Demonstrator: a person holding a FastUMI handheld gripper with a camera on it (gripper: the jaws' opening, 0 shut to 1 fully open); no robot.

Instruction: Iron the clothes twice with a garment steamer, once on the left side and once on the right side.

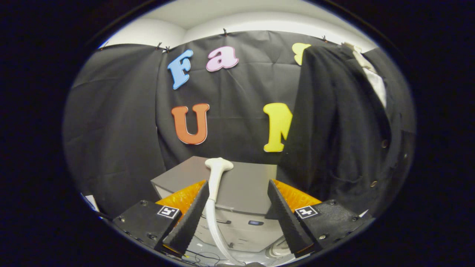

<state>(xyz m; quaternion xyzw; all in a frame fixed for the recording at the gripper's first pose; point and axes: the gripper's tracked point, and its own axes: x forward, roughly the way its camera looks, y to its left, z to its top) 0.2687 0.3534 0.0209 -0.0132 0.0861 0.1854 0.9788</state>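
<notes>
A white garment steamer wand (214,193) stands upright between my fingers, its flat head (219,163) up near the fingertips. It runs close along the left finger (193,211), while a wide gap separates it from the right finger (284,211). My gripper (237,184) is open, so the two fingers are not both pressing the wand. A dark buttoned garment (345,126) hangs beyond the right finger, against the booth wall. A white collar or lining (373,76) shows at its top.
A grey box-like unit (246,185) sits just ahead of the fingers, and the wand rises in front of it. Below lies a light-coloured base with a hose and thin cables (241,237). Black cloth walls close the space behind and to the left.
</notes>
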